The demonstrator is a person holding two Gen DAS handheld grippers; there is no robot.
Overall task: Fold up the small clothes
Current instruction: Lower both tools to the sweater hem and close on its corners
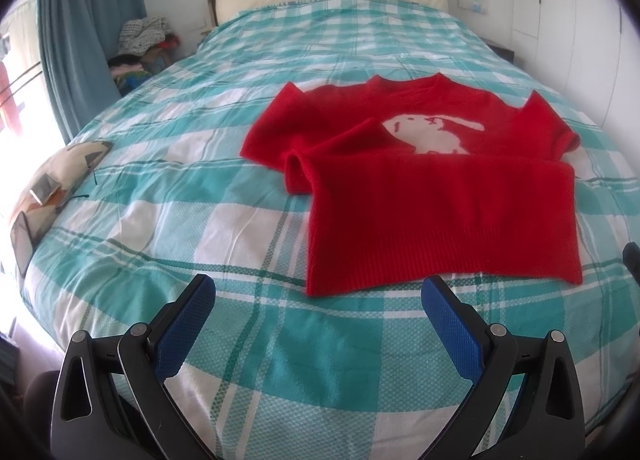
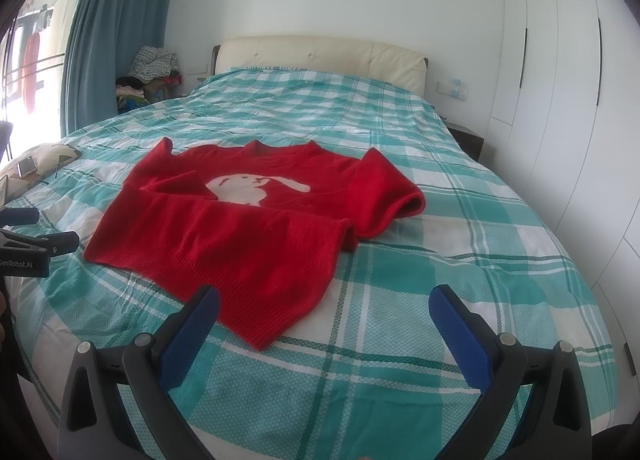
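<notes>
While both grippers hang over the near end of the bed (image 1: 248, 340), we hold nothing. The bed fills both views, covered by a teal-and-white plaid cover; a cream headboard (image 2: 320, 56) is at the far end.

White wardrobe (image 2: 560, 80) runs along the right wall, blue curtain (image 2: 116, 32) on the left by the window. Beside the curtain we see a pile of clothes (image 2: 152, 68), contents too small to tell.

The sweater (image 1: 432, 212) is red, lying flat on the cover, hem toward us, neck toward the headboard. White rabbit motif (image 2: 256, 188) shows on the chest. Both sleeves are folded in over the body: one lies across the front just below the rabbit, its cuff open at the sweater's left side in the left view; the other is bent back on the right side.

A patterned pillow (image 1: 60, 176) sits at the bed's left edge, well apart from the sweater.

Left gripper (image 1: 320, 296): jaws spread wide, empty, above the cover just short of the hem. Right gripper (image 2: 325, 306): jaws spread wide, empty, with the hem's near corner between the fingers in view; we can't tell if it touches. The left gripper's body also shows at the left edge of the right view.
</notes>
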